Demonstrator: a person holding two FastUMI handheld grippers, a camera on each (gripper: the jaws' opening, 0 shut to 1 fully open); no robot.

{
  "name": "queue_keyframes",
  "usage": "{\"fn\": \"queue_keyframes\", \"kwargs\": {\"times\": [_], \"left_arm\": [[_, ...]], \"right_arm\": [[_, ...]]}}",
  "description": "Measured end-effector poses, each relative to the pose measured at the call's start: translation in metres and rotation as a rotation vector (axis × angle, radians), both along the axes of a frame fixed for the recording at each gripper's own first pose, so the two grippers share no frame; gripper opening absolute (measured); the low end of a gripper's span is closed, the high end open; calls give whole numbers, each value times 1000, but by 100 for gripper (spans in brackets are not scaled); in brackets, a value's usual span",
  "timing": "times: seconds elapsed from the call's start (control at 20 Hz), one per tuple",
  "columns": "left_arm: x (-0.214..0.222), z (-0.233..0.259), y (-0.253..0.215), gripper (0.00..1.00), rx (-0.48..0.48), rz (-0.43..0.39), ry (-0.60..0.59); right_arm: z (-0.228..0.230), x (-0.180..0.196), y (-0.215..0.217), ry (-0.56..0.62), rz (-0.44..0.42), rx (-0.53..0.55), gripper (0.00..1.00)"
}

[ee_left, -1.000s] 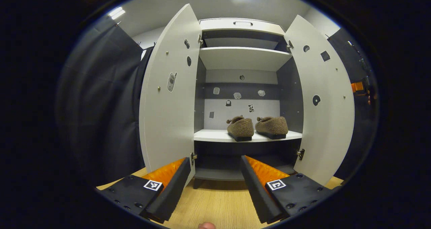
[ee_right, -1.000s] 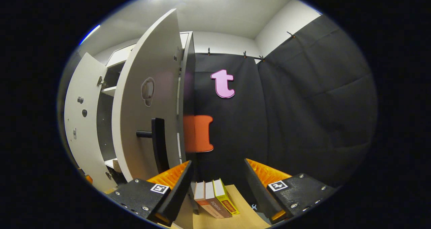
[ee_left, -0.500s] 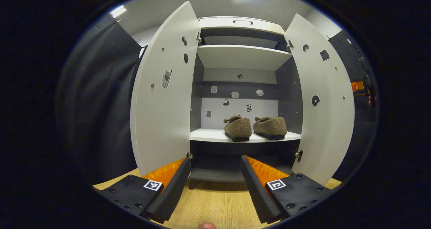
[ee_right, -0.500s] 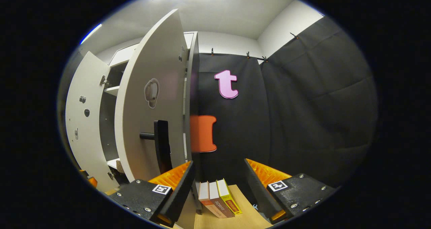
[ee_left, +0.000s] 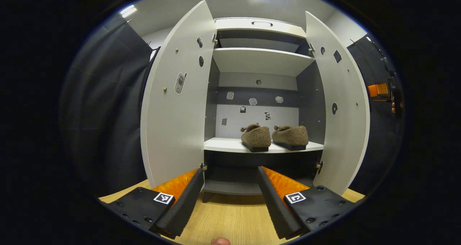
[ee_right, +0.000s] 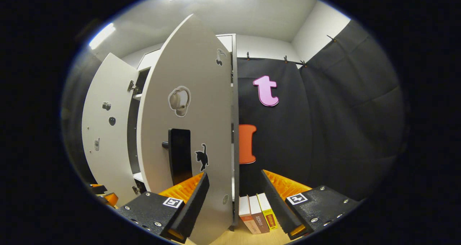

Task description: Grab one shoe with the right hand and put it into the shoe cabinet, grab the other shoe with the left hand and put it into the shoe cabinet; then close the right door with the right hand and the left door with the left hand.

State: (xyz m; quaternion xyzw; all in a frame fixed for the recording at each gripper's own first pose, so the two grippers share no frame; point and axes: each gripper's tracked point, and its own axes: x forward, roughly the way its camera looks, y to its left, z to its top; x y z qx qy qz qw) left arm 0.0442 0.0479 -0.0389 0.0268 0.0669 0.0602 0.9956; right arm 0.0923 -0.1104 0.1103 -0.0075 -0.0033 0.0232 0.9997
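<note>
Both shoes point(ee_left: 275, 137) sit side by side on the middle shelf point(ee_left: 230, 145) of the cabinet point(ee_left: 259, 23), at the centre of the left gripper view, so the placing part looks done. What is left is the doors. The right door point(ee_right: 196, 129) stands partly swung, its outer face and dark handle point(ee_right: 179, 155) at the centre left of the right gripper view; the left door point(ee_left: 174, 101) stands wide open at the left of the left gripper view.

The right claw point(ee_right: 233, 198) is spread wide and empty at the bottom of its view, its left finger just by the door's outer face below the handle; contact I cannot tell. The left claw point(ee_left: 230, 194) is also wide open and holds nothing, low in its frame, facing the cabinet.

The cabinet stands on a pale wood bench point(ee_left: 230, 223). A few books point(ee_right: 257, 218) stand at the lower centre of the right gripper view beside it. Black cloth point(ee_right: 342, 129) hangs around, with a white ceiling point(ee_right: 252, 14) above.
</note>
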Motion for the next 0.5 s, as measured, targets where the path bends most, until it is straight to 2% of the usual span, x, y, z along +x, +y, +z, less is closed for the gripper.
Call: {"fn": "queue_keyframes", "kwargs": {"times": [0.35,0.5], "left_arm": [[-5,-1,7,96,-3,8,3],[-5,0,5,96,3,-1,-2]], "right_arm": [[-2,8,18,-9,17,28,89],[-3,12,38,-5,58,18,89]]}}
